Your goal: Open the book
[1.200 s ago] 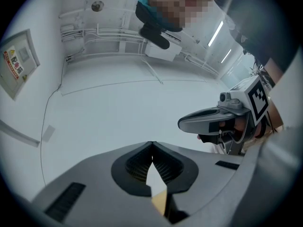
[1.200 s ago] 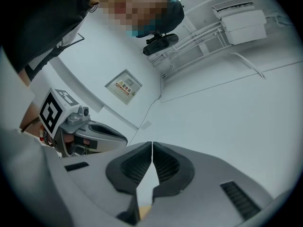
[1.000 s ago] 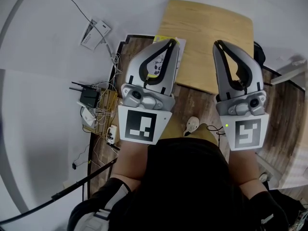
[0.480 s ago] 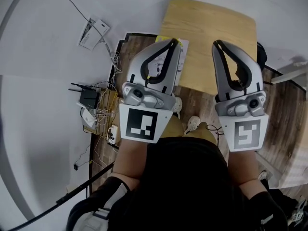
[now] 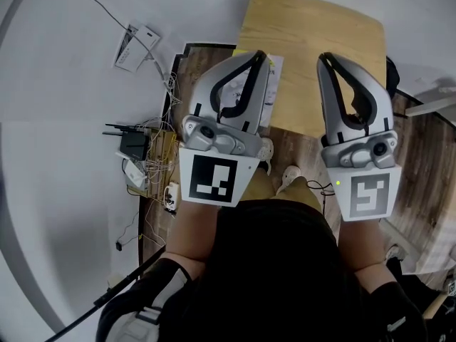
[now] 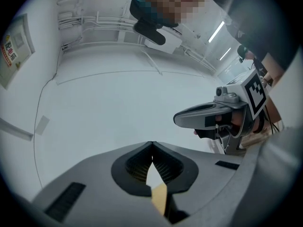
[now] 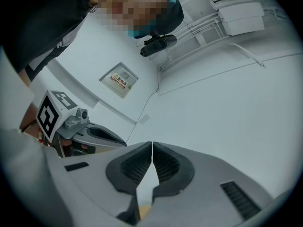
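Observation:
In the head view a book (image 5: 274, 84) with a white printed cover lies at the near left corner of a light wooden table (image 5: 313, 34), mostly hidden behind my left gripper. My left gripper (image 5: 260, 54) is held over that corner, shut and empty. My right gripper (image 5: 324, 58) hangs beside it over the table's near edge, also shut with nothing held. In the left gripper view the jaws (image 6: 151, 144) meet against a bare white wall, with the right gripper (image 6: 213, 117) to their right. The right gripper view shows its jaws (image 7: 151, 144) closed, and the left gripper (image 7: 94, 134) at its left.
A black router (image 5: 132, 144) and tangled cables with a power strip (image 5: 169, 194) lie on the wooden floor at the left. A white box (image 5: 132, 47) sits on the white surface beyond. The person's shoes (image 5: 288, 177) stand at the table's near edge. A wall sign (image 7: 118, 79) hangs nearby.
Both grippers have drifted a little toward the table, still shut. The left one now covers more of the book, and the shoes have come into view.

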Demonstrator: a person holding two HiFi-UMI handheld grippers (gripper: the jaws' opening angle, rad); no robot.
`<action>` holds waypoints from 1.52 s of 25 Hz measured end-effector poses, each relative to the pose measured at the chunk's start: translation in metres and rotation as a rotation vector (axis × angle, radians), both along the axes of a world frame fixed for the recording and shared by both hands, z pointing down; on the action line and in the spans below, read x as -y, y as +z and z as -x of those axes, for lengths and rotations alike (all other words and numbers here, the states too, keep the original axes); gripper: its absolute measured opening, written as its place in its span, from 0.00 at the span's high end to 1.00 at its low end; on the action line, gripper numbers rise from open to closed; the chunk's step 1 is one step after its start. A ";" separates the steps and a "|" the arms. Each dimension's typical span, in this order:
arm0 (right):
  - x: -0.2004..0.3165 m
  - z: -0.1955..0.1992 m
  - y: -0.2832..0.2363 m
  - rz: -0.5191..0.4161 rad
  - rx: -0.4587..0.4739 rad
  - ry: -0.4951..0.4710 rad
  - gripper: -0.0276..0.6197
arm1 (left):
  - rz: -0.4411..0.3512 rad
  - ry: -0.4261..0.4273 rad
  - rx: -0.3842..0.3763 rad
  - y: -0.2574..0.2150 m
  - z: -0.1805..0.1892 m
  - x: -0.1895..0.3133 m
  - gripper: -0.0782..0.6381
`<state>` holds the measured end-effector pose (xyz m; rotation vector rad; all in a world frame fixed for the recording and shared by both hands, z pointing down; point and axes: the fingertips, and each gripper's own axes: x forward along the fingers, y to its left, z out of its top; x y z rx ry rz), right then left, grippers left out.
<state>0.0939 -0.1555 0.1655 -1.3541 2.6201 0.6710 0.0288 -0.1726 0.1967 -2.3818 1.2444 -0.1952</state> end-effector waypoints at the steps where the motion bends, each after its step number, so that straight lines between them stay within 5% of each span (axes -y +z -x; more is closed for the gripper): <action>1: 0.001 0.001 0.001 0.004 0.001 0.000 0.91 | 0.005 0.004 0.008 0.003 0.000 0.001 0.88; 11: 0.014 0.020 0.020 0.044 -0.004 -0.010 0.91 | 0.100 0.021 0.061 0.040 0.012 0.011 0.88; 24: 0.022 0.033 0.036 0.076 -0.010 -0.019 0.91 | 0.431 0.048 0.155 0.130 0.020 0.020 0.88; 38: 0.025 0.029 0.047 0.100 -0.010 -0.008 0.91 | 0.600 0.066 0.274 0.210 0.013 0.017 0.88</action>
